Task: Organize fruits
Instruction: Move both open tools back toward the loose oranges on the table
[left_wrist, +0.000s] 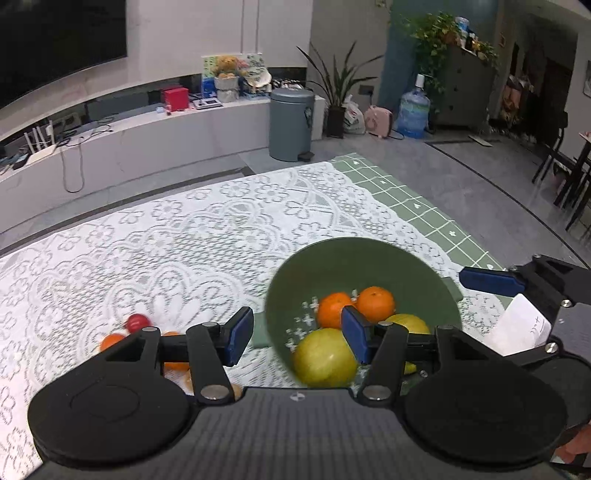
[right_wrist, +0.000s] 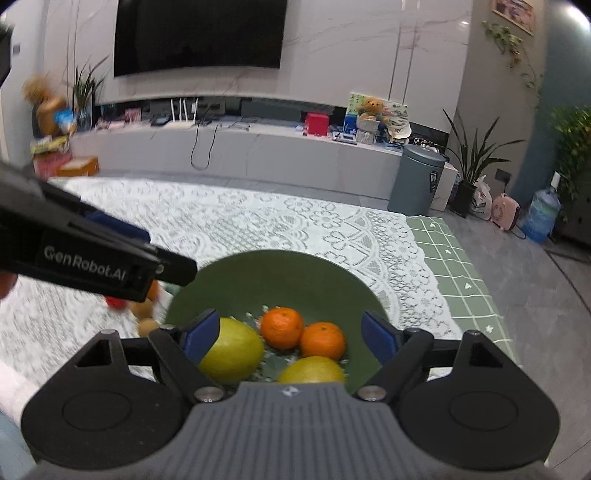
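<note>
Bowl of dark green ceramic holds two oranges and two yellow-green fruits, directly ahead of my right tool, half open, empty. Left tool likewise gapes, empty. Loose red and orange fruits lie on the lace-covered bench left of it; left is nearer.

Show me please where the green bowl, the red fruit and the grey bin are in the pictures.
green bowl (right_wrist: 295, 273): right wrist view, bare inner wall at the back.
red fruit (left_wrist: 137, 322): left wrist view, middle of its top side.
grey bin (left_wrist: 291, 125): left wrist view, middle of its front wall.
</note>
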